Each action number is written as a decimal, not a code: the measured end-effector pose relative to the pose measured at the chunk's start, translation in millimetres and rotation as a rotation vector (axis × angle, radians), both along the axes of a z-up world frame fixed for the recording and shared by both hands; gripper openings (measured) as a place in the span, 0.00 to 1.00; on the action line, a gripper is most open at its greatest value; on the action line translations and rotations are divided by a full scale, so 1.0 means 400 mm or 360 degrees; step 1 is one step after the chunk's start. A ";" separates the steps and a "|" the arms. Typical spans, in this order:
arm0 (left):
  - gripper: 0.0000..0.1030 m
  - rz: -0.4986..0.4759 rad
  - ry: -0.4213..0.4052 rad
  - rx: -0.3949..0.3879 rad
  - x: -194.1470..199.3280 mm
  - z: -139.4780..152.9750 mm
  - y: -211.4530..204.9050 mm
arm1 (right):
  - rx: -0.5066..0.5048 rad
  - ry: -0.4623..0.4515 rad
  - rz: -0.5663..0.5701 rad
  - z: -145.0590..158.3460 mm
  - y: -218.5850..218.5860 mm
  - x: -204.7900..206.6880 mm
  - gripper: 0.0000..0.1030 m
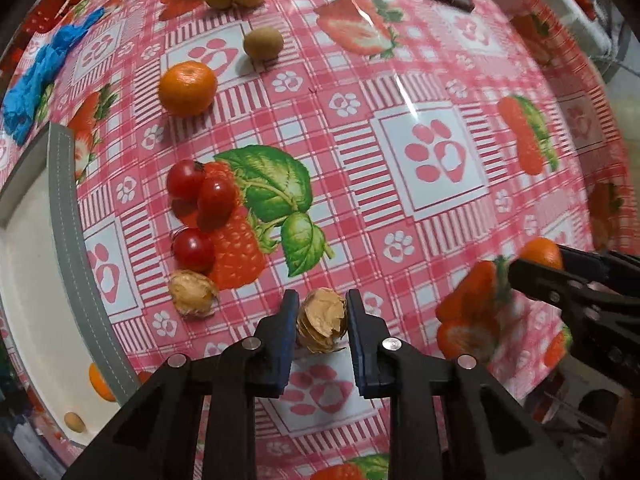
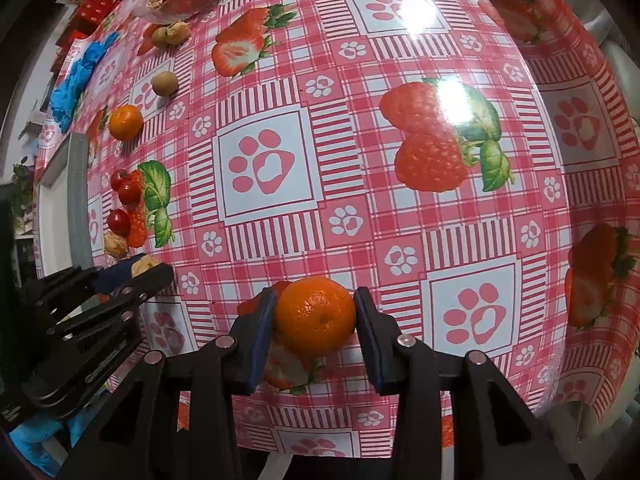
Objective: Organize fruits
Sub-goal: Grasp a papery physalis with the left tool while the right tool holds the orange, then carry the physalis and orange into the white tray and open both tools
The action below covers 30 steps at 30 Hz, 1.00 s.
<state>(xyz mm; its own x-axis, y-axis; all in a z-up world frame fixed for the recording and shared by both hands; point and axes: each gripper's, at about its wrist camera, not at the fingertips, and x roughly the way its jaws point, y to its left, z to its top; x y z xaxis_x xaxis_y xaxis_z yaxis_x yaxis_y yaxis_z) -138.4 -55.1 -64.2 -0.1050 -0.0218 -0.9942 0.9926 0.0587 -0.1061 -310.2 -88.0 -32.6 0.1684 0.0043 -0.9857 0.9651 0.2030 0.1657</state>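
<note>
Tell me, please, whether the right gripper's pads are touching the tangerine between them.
Touching. The right wrist view shows both blue pads pressed against the sides of the tangerine with no gap, the right gripper holding it.

Both cameras look straight down along their jaws, close over the tablecloth (image 2: 304, 80). Each catches the other gripper sideways; both share the tomatoes (image 1: 200, 192), probably the tray (image 1: 68, 240).

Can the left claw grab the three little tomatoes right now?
Probably not yet. The left claw is already shut on a papery husk fruit, so it's full, though the tomatoes sit uncovered nearby.
</note>
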 end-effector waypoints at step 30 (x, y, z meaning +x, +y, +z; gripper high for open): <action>0.24 0.0402 -0.0023 -0.0158 0.343 0.154 0.161 | -0.0094 -0.0041 0.0344 0.074 0.034 0.322 0.41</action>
